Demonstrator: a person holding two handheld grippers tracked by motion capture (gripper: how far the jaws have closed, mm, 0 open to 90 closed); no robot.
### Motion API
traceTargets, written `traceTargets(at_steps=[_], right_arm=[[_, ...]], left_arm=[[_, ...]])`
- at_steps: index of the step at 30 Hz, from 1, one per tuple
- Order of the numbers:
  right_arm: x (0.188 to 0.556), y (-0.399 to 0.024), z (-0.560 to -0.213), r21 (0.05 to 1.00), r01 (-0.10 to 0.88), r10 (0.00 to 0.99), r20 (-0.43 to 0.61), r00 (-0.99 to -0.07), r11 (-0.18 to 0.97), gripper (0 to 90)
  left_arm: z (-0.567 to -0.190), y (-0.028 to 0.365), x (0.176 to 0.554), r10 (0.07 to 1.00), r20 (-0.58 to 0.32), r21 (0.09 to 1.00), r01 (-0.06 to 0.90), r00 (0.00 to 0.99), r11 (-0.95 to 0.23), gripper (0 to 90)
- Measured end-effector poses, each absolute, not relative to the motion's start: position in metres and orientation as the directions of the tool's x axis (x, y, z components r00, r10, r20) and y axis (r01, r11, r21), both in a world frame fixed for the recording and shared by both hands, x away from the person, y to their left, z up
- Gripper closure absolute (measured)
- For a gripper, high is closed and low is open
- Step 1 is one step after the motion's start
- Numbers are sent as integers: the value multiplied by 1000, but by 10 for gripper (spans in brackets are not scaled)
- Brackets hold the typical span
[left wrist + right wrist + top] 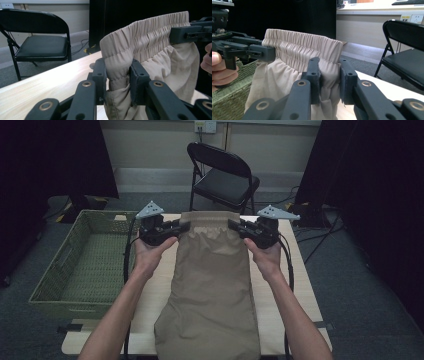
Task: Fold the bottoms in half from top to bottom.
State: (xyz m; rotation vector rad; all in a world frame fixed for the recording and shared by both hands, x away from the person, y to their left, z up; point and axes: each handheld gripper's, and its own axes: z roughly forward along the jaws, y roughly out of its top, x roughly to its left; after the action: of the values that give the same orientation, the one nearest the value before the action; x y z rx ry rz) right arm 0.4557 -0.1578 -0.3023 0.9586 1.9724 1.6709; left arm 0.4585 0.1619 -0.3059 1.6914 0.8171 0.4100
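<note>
1. Far left: green woven basket (85,265) sits just beside the desk (295,285), w/ nothing visible inside.
2. Left hand-held gripper (184,226) is clamped on the left end of the elastic waistband of the beige trousers (210,290); in the left gripper view the fabric is pinched between both pads (100,75), bunched below the grip.
3. Trousers: waistband end is raised off the desk, held taut between the two grippers; legs hang/lie down the desk toward the person, hem past the near edge.
4. Right hand-held gripper (235,226) is likewise clenched on the right end of the waistband; right gripper view shows cloth squeezed between its pads (348,82).
5. Behind the desk: black folding chair (222,172), well apart from the work.
6. Step in hand, prob.: lifting the garment by the waistband, either to fold it or move it to the basket.
7. Next move calls for: both grips kept firm and level, hands moving together so the band stays stretched; if bound for the basket, swing left & lift high enough that the legs clear its rim.
</note>
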Motion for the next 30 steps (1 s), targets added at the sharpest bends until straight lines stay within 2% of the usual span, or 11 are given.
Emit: traceTargets(at_steps=[15,30], right_arm=[[459,-168,-269,979,202,728,129,-673,14,734],[466,-171,-250,986,168,752,102,-652,12,735]], left_arm=[[-268,147,466,709,-77,967,226,701,-119,706],[-251,142,475,706,-70,975,198,705,-101,707]])
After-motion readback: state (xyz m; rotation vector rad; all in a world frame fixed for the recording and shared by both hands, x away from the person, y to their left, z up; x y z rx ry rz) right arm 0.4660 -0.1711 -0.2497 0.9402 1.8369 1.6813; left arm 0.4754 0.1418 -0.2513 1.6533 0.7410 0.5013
